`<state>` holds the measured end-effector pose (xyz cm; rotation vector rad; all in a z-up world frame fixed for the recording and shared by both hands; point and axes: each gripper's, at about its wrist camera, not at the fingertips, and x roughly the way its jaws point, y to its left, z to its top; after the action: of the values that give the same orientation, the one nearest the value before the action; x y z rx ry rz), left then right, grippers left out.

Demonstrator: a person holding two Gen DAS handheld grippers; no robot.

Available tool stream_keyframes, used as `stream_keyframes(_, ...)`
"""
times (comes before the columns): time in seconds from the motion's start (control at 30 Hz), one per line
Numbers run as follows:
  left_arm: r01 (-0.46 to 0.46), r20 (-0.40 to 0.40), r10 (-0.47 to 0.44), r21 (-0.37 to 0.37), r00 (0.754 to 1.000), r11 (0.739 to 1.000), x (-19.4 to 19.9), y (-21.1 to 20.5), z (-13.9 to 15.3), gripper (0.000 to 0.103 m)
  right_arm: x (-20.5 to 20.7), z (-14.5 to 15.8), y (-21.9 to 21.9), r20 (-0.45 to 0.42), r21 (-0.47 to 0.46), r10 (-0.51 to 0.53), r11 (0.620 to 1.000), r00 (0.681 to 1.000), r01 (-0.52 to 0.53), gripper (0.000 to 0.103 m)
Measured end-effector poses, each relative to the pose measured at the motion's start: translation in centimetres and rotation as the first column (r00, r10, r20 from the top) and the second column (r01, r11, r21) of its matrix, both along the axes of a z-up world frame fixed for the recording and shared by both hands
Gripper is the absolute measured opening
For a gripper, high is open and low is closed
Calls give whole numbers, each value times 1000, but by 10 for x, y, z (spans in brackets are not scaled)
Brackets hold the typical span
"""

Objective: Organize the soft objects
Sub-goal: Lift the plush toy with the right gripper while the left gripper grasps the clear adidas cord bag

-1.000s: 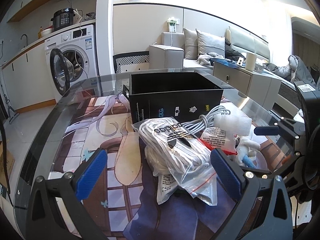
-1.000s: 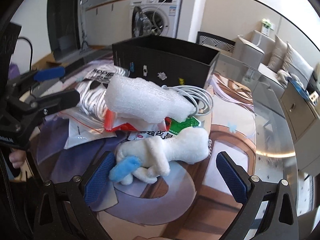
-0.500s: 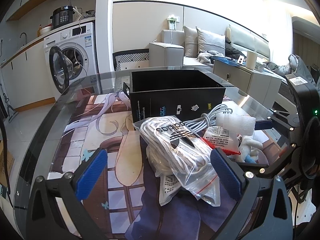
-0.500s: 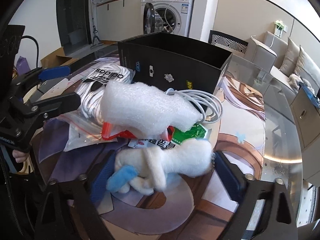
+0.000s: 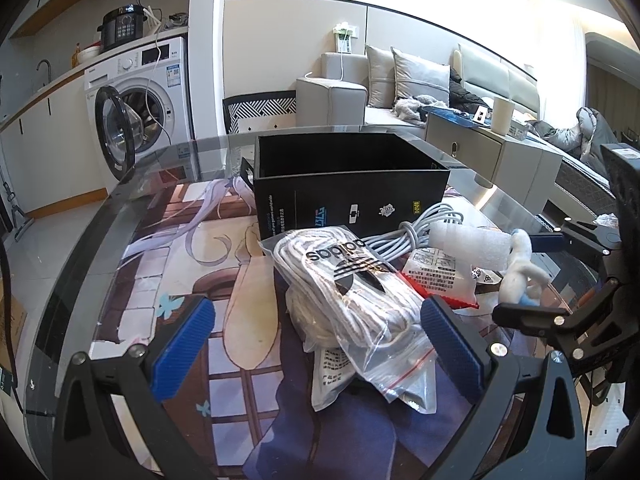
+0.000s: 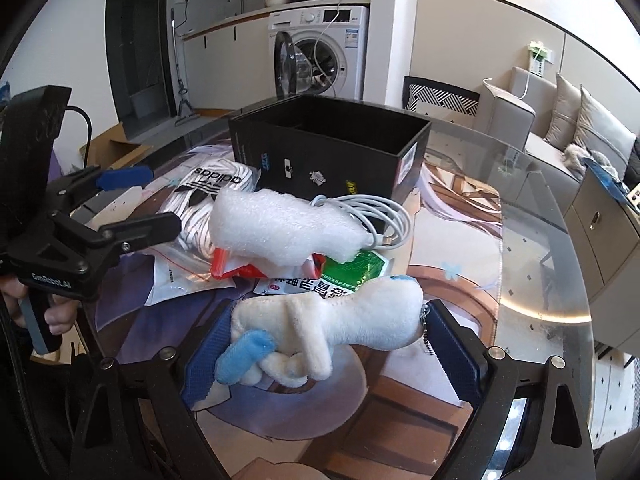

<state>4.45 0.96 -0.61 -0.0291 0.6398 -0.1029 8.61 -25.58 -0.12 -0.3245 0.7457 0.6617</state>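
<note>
A white plush toy with a blue tip [image 6: 328, 328] is held between the blue pads of my right gripper [image 6: 332, 356], lifted off the mat; it also shows in the left wrist view [image 5: 518, 268]. A white foam piece [image 6: 280, 228] lies on red and green packets [image 6: 352, 272]. A bag of white cord marked adidas [image 5: 352, 288] lies between the pads of my open left gripper [image 5: 316, 344], which hangs above it. An open black box [image 5: 348, 188] stands behind the pile.
A coiled grey cable [image 6: 372, 216] lies by the box. The glass table [image 5: 100, 240] carries a printed mat. A washing machine [image 5: 140, 100], a chair [image 6: 440, 96] and a sofa [image 5: 400, 84] stand beyond the table.
My right gripper has closed on the plush toy and lifted it off the mat. The left gripper has stayed open above the bagged cord.
</note>
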Motion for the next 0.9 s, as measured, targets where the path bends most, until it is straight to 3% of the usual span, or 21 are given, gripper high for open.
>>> stream_keyframes(0.17, 13, -9, -13, 7, 1000, 1000, 4, -7, 1, 103, -1, 3, -4, 5, 14, -18, 1000, 1000, 18, 94)
stream_keyframes(0.53, -67, -74, 66, -9, 995, 998, 38, -2, 5, 103, -1, 8, -12, 17, 34, -45, 998, 999, 44, 94)
stream_keyframes(0.9, -50, -149, 59, 60, 987, 997, 48, -8, -7, 103, 4, 6, -13, 8, 33, -50, 998, 999, 50, 94)
